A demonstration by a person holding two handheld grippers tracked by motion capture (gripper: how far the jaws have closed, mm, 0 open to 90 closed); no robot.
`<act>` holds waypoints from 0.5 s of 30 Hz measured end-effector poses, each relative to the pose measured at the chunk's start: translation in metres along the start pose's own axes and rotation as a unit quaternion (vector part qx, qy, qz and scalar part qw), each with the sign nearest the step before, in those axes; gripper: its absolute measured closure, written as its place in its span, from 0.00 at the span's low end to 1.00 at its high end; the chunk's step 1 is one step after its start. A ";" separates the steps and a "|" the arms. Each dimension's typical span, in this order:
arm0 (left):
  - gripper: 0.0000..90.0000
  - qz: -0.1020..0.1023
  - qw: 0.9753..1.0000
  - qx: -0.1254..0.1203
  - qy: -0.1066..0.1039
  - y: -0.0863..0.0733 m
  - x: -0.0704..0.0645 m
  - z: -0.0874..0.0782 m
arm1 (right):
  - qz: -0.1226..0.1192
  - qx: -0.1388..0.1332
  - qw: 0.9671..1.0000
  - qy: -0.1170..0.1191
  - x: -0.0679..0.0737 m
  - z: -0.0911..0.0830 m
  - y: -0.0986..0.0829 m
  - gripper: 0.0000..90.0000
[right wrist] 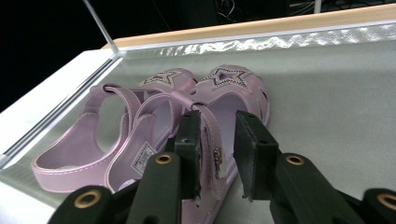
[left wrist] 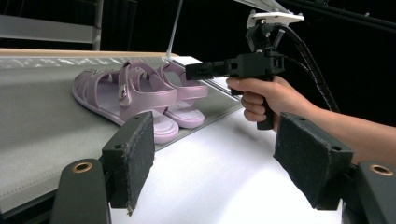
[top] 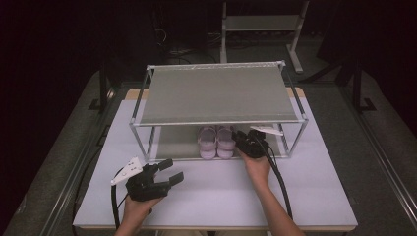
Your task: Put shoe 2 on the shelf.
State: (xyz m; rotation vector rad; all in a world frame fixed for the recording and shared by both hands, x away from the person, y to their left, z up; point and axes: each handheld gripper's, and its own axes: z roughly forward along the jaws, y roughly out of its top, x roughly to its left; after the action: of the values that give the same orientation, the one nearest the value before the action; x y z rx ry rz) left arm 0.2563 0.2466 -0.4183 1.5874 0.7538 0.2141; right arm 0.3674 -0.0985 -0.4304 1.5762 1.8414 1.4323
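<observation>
Dark room all round, with a white tabletop (top: 216,191) under my view and a two-tier metal rack (top: 216,93) standing at its far half. On the rack's lower shelf (left wrist: 37,121) I see a pair of lilac sandals (top: 216,141), side by side and touching, toes pointing away from me, each with a glittery star on the toe.

My right gripper (right wrist: 217,154) is at the shelf's front edge, reaching in over the right-hand sandal (right wrist: 224,107). Its fingers (right wrist: 252,154) stand a narrow gap apart, astride the buckled ankle strap; I cannot tell whether they press it.

My left gripper (top: 169,172) hovers over the tabletop near the front-left of the rack, well apart from the sandals. Its fingers (left wrist: 133,154) are spread wide with nothing between them, aimed toward the right hand (left wrist: 268,100).
</observation>
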 end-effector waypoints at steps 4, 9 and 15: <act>0.32 0.000 1.000 0.000 0.000 0.000 0.000 0.000 | -0.003 -0.002 1.000 0.007 -0.002 -0.003 0.000 0.79; 0.32 0.000 1.000 0.000 -0.002 0.000 0.000 0.000 | 0.000 -0.001 1.000 0.010 -0.007 -0.009 -0.002 0.76; 0.32 0.004 1.000 0.006 -0.009 -0.002 -0.003 0.000 | 0.005 0.006 1.000 0.020 -0.006 -0.017 -0.006 0.74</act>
State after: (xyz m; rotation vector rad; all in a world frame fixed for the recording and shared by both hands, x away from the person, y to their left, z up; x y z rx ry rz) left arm 0.2534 0.2453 -0.4193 1.6013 0.7367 0.2010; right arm 0.3531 -0.1108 -0.4296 1.5764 1.8691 1.4701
